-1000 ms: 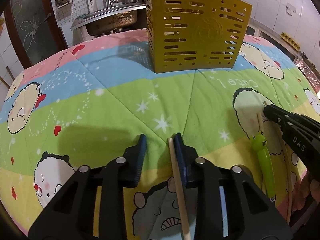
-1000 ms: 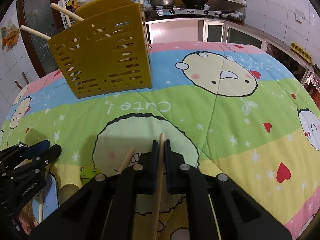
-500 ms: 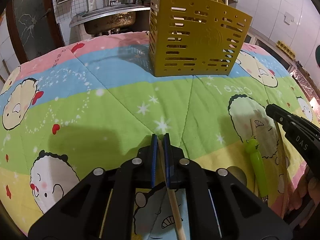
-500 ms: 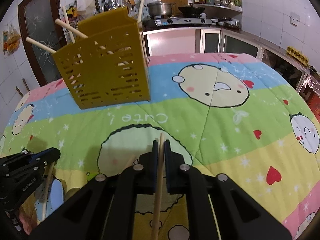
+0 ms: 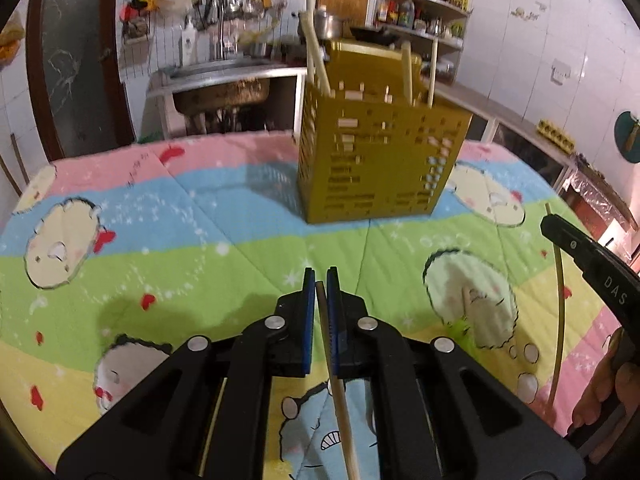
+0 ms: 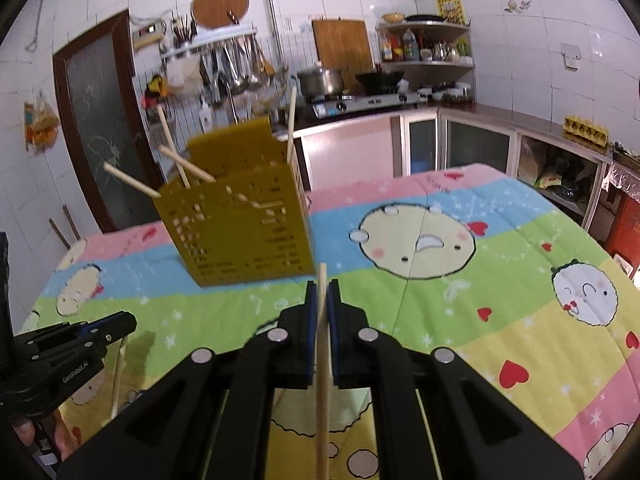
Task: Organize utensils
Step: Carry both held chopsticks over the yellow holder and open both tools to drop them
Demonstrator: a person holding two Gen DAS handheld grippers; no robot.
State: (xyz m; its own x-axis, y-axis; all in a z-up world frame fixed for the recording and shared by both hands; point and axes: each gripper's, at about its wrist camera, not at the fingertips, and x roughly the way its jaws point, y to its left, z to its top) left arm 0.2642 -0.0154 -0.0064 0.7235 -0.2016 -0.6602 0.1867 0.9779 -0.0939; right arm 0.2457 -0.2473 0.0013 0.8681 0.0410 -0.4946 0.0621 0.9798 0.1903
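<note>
A chopstick [image 5: 340,396] sits clamped between each gripper's fingers [image 5: 308,312]

Each camera sits just behind its own tongs and looks forward and downward along them, close over the quilt-covered table [image 5: 224,216]. The left view faces the yellow basket [image 5: 376,168] head-on, sink wall behind. The right view faces it from the right, stove wall behind. Both share the basket [image 6: 244,232], the quilt and each other's tongs at the edge.

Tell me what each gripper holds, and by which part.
Left gripper: pale wooden chopstick, pinched near one end. Right gripper: another wooden chopstick, likewise.
</note>
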